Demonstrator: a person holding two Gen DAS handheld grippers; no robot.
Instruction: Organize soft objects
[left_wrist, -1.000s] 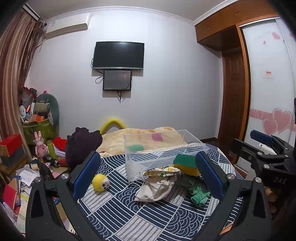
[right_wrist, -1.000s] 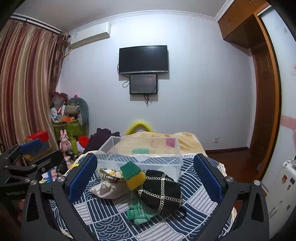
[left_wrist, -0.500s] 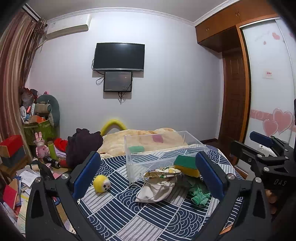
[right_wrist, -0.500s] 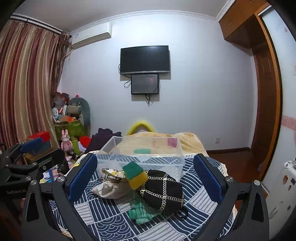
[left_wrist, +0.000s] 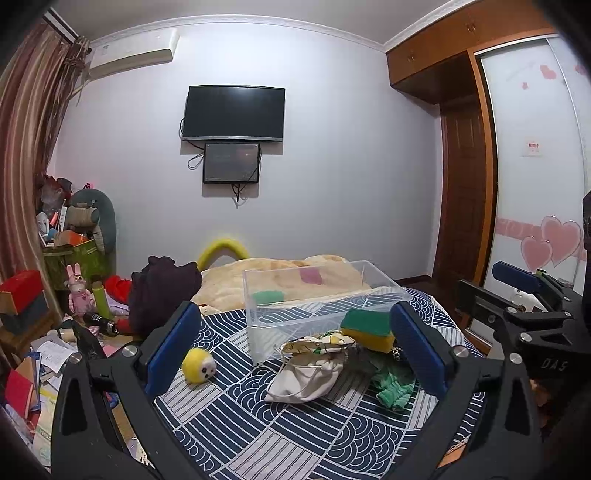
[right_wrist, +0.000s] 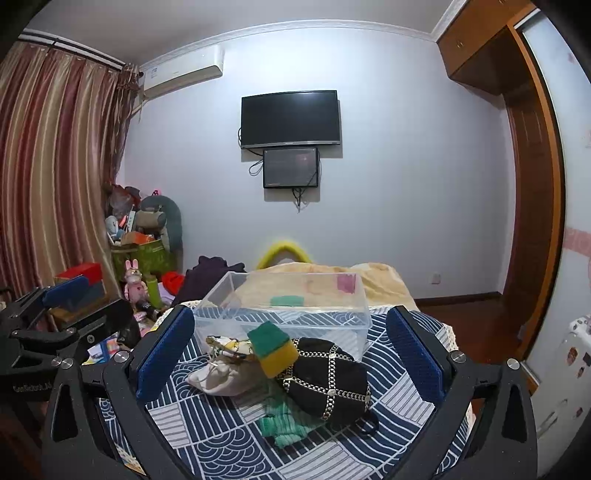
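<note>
Clear plastic bin (left_wrist: 317, 299) sits on the bed, on a navy patterned cover (left_wrist: 236, 417), with the soft stuff piled right in front of it. A green-and-yellow sponge (left_wrist: 367, 329) is perched on top of the heap, touching a cream drawstring pouch (left_wrist: 306, 376) and a printed cloth (left_wrist: 319, 338). A green knit thing (left_wrist: 393, 387) lies just below the sponge. From the right wrist view there's also a black bag with gold chain (right_wrist: 327, 376) beside the sponge, resting partly on the green knit. A yellow plush ball (left_wrist: 198, 365) sits off on its own, well apart to the left.

Left hand-held gripper (left_wrist: 293, 349) hangs over the bed with its blue pads spread wide, grasping nothing. Right hand-held gripper (right_wrist: 288, 354) is the same, released and not touching anything.
</note>
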